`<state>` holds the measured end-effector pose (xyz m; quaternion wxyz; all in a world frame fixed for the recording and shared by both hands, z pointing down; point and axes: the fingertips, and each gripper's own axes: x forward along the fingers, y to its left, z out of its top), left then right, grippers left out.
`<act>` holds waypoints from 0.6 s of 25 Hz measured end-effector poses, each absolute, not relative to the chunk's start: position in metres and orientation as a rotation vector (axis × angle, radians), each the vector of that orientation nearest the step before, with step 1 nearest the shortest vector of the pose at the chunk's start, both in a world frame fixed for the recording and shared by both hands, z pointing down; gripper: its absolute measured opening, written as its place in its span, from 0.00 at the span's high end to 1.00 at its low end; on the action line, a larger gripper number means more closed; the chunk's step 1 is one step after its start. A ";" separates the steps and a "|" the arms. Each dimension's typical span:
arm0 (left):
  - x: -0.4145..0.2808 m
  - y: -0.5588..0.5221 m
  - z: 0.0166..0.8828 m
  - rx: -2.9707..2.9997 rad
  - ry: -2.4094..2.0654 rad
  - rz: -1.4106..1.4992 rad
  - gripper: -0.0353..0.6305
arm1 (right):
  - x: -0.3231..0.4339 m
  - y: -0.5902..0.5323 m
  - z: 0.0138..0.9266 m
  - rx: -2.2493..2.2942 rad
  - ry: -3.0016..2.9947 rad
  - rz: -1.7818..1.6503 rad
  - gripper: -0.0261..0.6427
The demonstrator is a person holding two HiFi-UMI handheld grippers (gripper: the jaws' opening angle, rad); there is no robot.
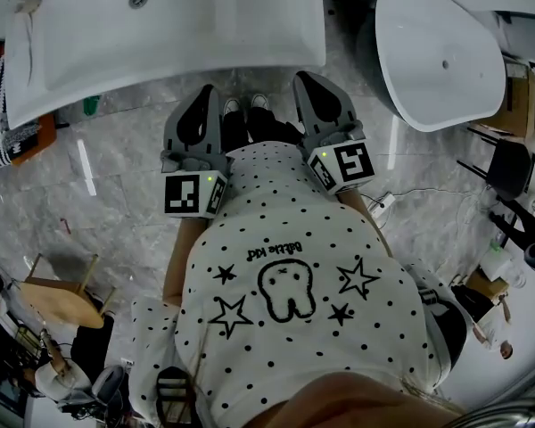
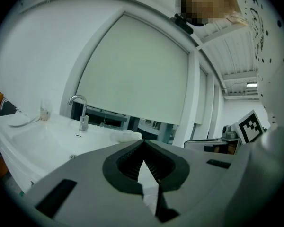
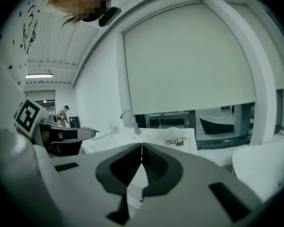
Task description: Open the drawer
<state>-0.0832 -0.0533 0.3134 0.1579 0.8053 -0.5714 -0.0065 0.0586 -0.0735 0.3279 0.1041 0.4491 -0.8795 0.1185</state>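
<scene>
Covering lower head view: shirt (image 1: 285, 230); left gripper (image 1: 205, 96), right gripper (image 1: 305, 83) jaws together.

Drawer: too hidden for me to make out its front, state or pose.
Where I stand: washbasin top (image 1: 205, 25), white and level, just beyond my shoes (image 1: 245, 105).

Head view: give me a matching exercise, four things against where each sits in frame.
Things:
1. left gripper
2. washbasin
3. oval tub
4. wooden stool

Places:
A. upper right
B. lower left
C. centre, just left of the shoes
D. top left, along the upper edge

Pairs: 1-C; 2-D; 3-A; 4-B
</scene>
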 end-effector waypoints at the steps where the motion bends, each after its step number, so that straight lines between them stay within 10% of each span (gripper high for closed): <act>1: -0.083 -0.053 0.313 2.306 -1.634 -0.019 0.94 | 0.059 -0.073 0.328 1.324 -2.594 0.349 0.94; 15: -0.080 -0.055 0.309 2.334 -1.639 -0.027 0.94 | 0.061 -0.076 0.326 1.344 -2.599 0.339 0.94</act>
